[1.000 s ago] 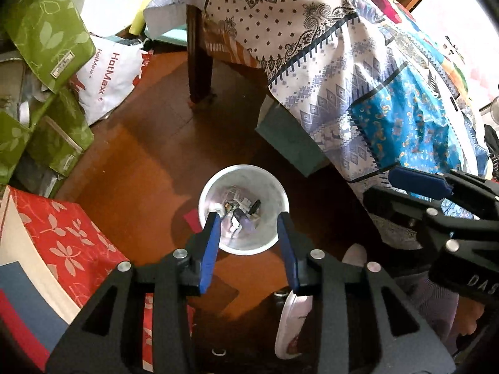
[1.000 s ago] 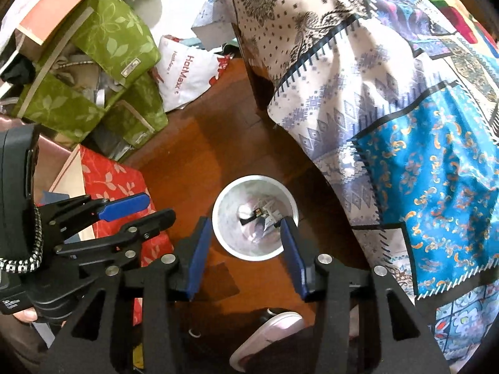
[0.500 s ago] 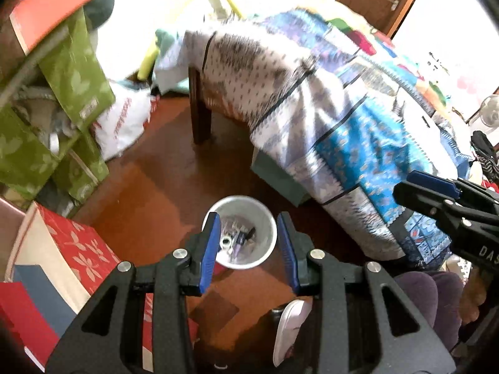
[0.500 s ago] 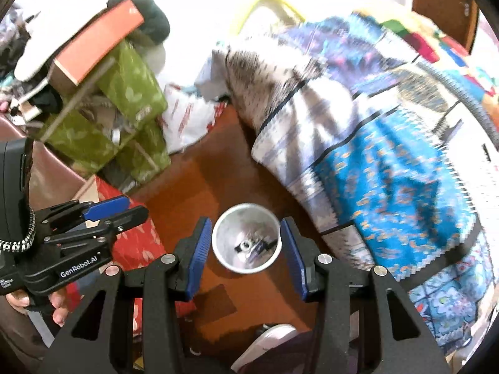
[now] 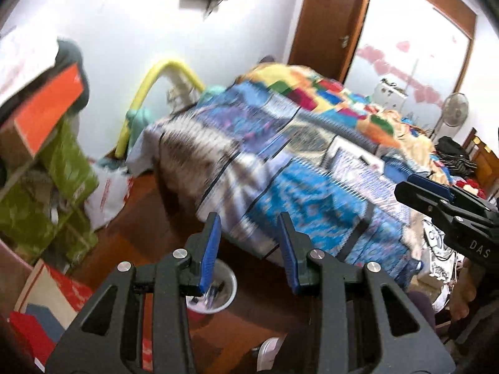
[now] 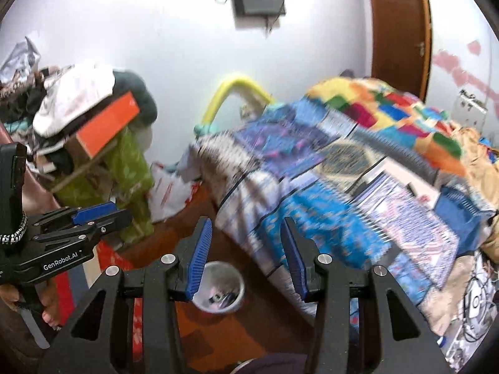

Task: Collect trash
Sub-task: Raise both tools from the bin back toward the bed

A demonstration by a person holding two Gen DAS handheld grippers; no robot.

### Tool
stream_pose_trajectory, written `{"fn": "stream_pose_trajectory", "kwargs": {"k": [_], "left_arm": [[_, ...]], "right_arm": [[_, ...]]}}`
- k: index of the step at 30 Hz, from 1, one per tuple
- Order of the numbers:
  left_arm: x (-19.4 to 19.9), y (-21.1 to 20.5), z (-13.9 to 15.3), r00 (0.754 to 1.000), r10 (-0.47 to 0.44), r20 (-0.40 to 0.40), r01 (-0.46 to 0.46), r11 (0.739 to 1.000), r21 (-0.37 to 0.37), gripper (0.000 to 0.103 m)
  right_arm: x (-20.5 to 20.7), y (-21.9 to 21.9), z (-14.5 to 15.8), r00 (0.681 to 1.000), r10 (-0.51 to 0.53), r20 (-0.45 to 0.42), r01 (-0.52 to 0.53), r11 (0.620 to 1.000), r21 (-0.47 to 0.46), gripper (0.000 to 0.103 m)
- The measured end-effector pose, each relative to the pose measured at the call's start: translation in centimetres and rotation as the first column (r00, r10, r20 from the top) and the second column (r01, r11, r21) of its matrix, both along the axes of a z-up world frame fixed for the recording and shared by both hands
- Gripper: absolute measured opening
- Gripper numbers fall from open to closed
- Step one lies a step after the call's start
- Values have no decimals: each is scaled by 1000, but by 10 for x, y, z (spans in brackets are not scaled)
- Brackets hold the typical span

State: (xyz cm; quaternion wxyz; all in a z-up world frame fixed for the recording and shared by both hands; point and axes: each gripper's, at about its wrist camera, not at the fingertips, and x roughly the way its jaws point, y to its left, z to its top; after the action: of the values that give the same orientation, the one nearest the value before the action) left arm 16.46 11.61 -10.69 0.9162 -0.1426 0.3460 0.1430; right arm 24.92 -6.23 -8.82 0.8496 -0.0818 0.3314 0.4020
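A small white trash bin (image 5: 225,290) with scraps inside stands on the brown wooden floor, low in both views (image 6: 232,280), partly behind my fingers. My left gripper (image 5: 248,251) is open and empty, raised high and pointing over the bed edge. My right gripper (image 6: 244,255) is open and empty, also raised. Each gripper shows in the other's view: the right one at the far right of the left wrist view (image 5: 443,205), the left one at the far left of the right wrist view (image 6: 81,221).
A bed with a patterned patchwork cover (image 5: 312,162) fills the right (image 6: 358,180). Green bags (image 5: 56,205) and an orange box (image 6: 107,127) pile up at left. A red floral box (image 5: 59,293) lies on the floor. A fan (image 5: 455,109) and wooden door (image 5: 327,21) stand behind.
Both grippers have tilted up and away from the bin, which has dropped to the bottom of each view. The bed, wall and door have come into view. Jaws stay open.
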Motion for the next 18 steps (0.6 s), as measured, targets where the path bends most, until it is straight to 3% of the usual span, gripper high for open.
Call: {"fn": "stream_pose_trajectory", "kwargs": {"k": [7, 14, 16, 17, 18], "left_arm": [[27, -53, 40, 992, -86, 93, 82, 996, 46, 36], [74, -101, 60, 975, -182, 129, 172, 981, 86, 40], [90, -113, 61, 970, -209, 122, 198, 976, 94, 41], [101, -120, 62, 968, -224, 117, 214, 972, 95, 47], [110, -125, 62, 966, -233, 114, 223, 970, 94, 59]], "right_arm": [[12, -53, 39, 993, -85, 78, 78, 993, 86, 42], [34, -105, 63, 964, -204, 172, 184, 975, 124, 43], [40, -117, 65, 954, -233, 190, 213, 969, 122, 50], [44, -124, 66, 948, -252, 195, 232, 965, 120, 60], [49, -131, 67, 942, -271, 196, 250, 960, 125, 69]]}}
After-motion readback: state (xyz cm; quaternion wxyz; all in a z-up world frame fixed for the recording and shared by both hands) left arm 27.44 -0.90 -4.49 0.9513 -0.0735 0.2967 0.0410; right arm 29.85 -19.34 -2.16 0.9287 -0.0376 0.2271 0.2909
